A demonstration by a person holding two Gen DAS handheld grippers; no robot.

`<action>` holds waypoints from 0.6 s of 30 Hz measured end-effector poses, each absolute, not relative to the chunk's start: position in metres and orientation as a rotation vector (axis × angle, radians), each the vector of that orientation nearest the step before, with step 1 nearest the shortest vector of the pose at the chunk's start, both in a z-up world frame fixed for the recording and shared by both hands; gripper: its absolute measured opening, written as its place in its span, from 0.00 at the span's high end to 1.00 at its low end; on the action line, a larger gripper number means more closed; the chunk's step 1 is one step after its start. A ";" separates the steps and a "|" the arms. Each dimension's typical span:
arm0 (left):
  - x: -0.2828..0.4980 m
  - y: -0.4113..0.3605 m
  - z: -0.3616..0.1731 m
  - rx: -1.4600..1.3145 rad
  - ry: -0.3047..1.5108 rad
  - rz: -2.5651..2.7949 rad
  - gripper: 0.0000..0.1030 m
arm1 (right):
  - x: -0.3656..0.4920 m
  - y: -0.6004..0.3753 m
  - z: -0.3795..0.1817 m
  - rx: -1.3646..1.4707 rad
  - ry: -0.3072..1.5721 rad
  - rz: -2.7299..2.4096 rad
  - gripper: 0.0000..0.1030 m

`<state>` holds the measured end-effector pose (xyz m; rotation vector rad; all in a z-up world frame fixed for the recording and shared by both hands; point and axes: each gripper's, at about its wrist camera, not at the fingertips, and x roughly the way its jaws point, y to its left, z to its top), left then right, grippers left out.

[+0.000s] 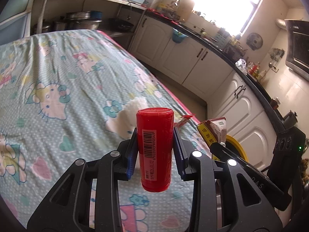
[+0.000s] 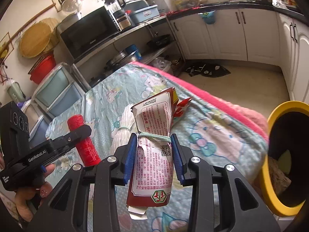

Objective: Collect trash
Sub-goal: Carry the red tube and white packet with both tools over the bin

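My left gripper [image 1: 154, 150] is shut on a red plastic bottle [image 1: 155, 150] with a barcode, held upright above the cartoon-print cloth. That red bottle [image 2: 85, 143] and the left gripper [image 2: 77, 135] also show at the left of the right wrist view. My right gripper [image 2: 154, 154] is shut on a crumpled red-and-white seasoning packet [image 2: 152, 154] tied with a green band; the packet [image 1: 214, 129] shows in the left wrist view too. A yellow-rimmed bin [image 2: 285, 154] stands off the table's right edge, close to the packet. A white wad [image 2: 125, 127] and a red wrapper [image 2: 181, 106] lie on the cloth.
The table [image 1: 58, 77] wears a light-blue cartoon cloth with a pink border. White cabinets [image 1: 193, 58] under a dark counter run along the right. A shelf with a microwave [image 2: 87, 32], pots and storage drawers stands behind the table. A hand [image 2: 29, 197] holds the left gripper's handle.
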<state>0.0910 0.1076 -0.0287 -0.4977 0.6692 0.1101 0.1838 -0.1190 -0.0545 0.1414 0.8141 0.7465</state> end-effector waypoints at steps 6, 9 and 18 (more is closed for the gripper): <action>0.102 0.088 -0.023 -0.467 0.667 0.067 0.74 | 0.182 -0.147 -0.045 0.161 0.783 0.705 0.67; 0.107 0.078 -0.021 -0.455 0.665 0.048 0.74 | 0.181 -0.160 -0.040 0.170 0.767 0.683 0.67; 0.122 0.054 -0.011 -0.418 0.649 -0.014 0.74 | 0.176 -0.191 -0.027 0.179 0.718 0.610 0.67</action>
